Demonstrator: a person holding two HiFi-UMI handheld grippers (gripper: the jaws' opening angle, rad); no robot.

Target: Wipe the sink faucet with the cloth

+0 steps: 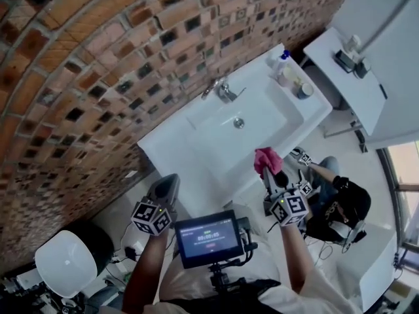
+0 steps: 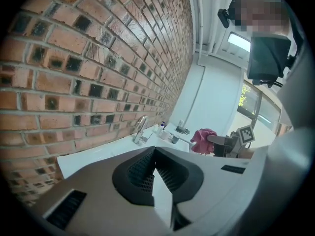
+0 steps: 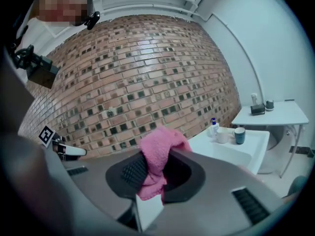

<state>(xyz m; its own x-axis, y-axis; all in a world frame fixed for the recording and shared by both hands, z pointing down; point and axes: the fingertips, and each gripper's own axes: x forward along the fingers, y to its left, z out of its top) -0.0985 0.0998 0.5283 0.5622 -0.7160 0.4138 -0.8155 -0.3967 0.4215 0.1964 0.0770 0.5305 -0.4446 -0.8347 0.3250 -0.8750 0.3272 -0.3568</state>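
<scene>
**Sink top and side table**

Below you, the white sink [image 1: 171,150] stands against the brick wall [image 1: 98,57]. The faucet [image 1: 224,91] rises from its back rim, and a drain [image 1: 239,122] sits mid-basin. On the right ledge you have a bottle [image 1: 281,59], a white cup [image 1: 289,77] and a blue cup [image 1: 304,91]. Just beside the sink, a white table [image 1: 357,97] carries a dark box [image 1: 345,61].

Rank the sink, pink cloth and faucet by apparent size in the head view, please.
1. sink
2. pink cloth and faucet look alike; the cloth is nearer the camera, so I leave them unranked.
</scene>
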